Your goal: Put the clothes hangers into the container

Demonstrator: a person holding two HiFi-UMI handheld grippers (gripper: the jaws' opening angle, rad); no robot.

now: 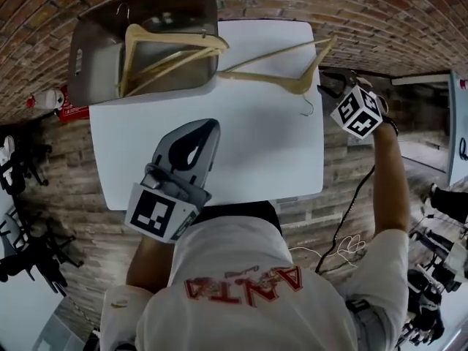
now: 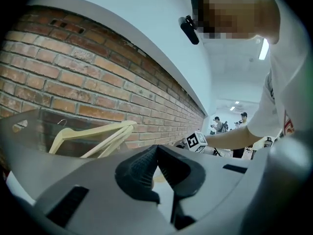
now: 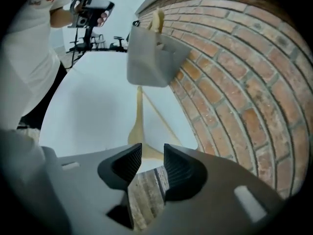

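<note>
Loose hanger [image 1: 285,84] lies far right on the counter [image 1: 248,159], long axis left-right, hook end toward my right hand-held gripper [image 1: 330,86], which sits just beside it w/ jaws apart, nothing held. Left hand-held gripper [image 1: 205,131] closed, empty, farther off. Container [image 1: 91,72] far left

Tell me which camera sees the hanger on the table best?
The head view: the wooden hanger shows whole, hook included, on the table. The right gripper view shows only part; the left gripper view hardly any.

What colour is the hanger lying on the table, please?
Light beige; the hanger shows best in head view.
</note>
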